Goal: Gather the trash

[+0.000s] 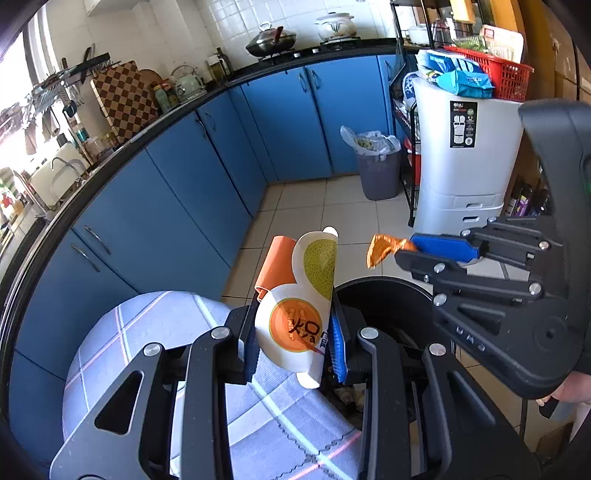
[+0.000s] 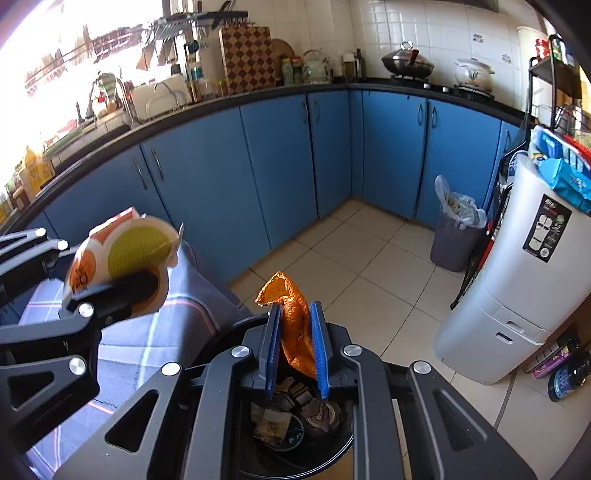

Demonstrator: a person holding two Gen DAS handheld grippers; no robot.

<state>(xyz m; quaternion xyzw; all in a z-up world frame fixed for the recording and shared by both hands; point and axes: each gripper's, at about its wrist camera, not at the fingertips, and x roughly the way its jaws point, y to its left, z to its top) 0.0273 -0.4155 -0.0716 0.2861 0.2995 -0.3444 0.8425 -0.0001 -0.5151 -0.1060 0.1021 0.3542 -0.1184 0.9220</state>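
Both grippers hold trash: carton [image 1: 295, 306], orange peel [image 2: 295, 332].

You are standing in a home kitchen. Blue cupboards [image 2: 258, 166] run round the corner under a black worktop [image 2: 388, 86], with white wall tiles [image 2: 424, 29] behind. A wok [image 2: 407, 61] and a pot [image 2: 474, 72] sit on the stove, a kettle [image 2: 316, 68] and a checkered cutting board [image 2: 248, 59] stand by the sink tap [image 2: 110, 90], and a lined waste bin [image 2: 456, 230] stands on the tiled floor [image 2: 369, 266].
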